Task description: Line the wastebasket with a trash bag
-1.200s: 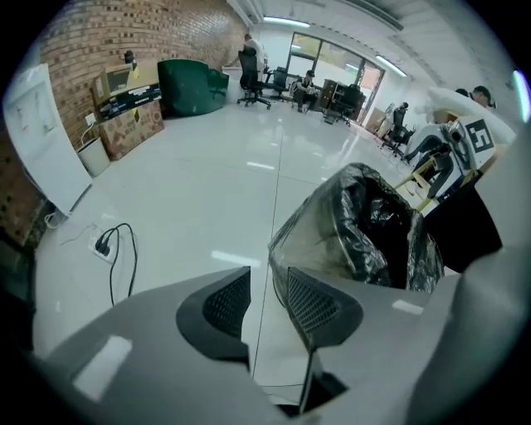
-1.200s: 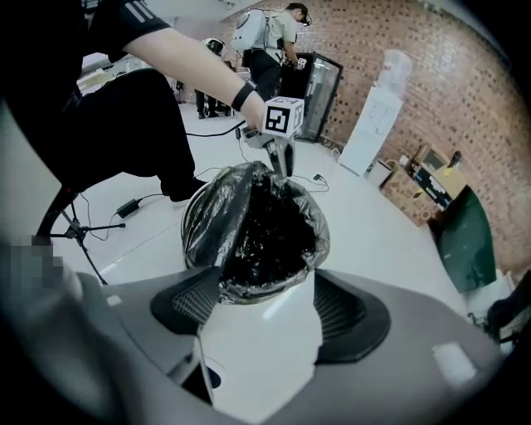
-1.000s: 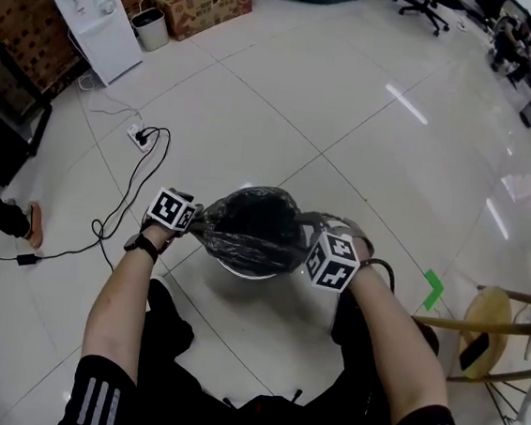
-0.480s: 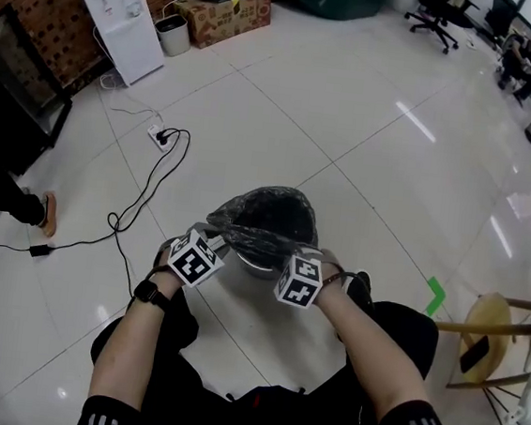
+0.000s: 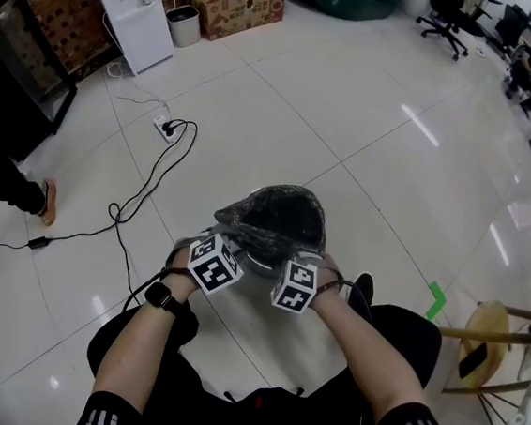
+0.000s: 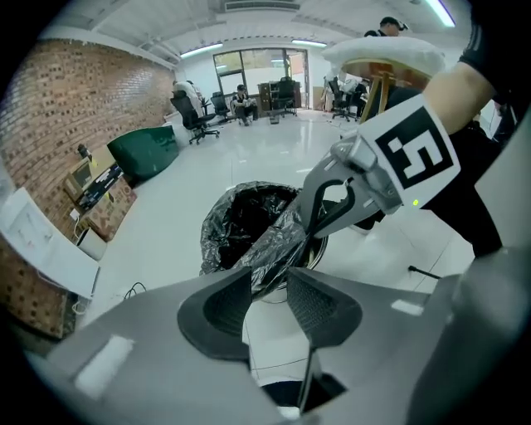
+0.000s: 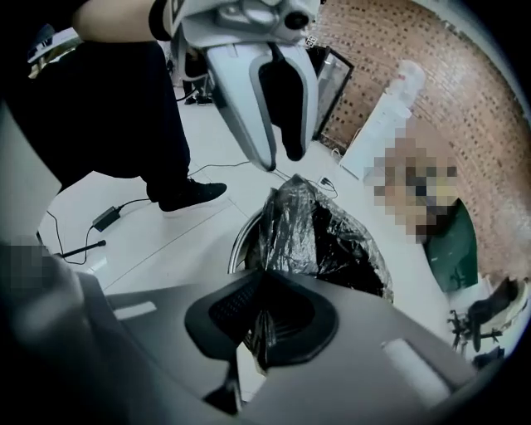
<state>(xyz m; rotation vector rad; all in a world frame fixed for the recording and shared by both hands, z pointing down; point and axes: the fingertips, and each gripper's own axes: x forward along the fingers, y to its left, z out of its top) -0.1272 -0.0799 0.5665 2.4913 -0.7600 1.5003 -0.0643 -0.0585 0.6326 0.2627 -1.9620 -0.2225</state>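
A round metal wastebasket (image 5: 256,263) stands on the tile floor with a black trash bag (image 5: 272,219) draped in and over it. Both grippers meet at its near rim. In the left gripper view, my left gripper (image 6: 270,282) is shut on a pulled-up fold of the trash bag (image 6: 249,228). The wastebasket's rim (image 6: 319,246) shows just behind it. My right gripper (image 7: 262,309) is shut on a strip of the bag's film (image 7: 290,224) next to the rim (image 7: 239,239). In the head view, the left gripper (image 5: 231,248) and right gripper (image 5: 284,258) sit close together.
A power strip with black cables (image 5: 166,128) lies on the floor to the left. Far back stand a water dispenser (image 5: 132,4), a small bin (image 5: 183,27) and a cardboard box (image 5: 235,6). A wooden stool (image 5: 483,338) is at the right. My shoe (image 5: 362,289) is beside the basket.
The left gripper came in from the basket's left side to the near rim, drawing the bag with it. The right gripper moved in beside it and closed on the bag.
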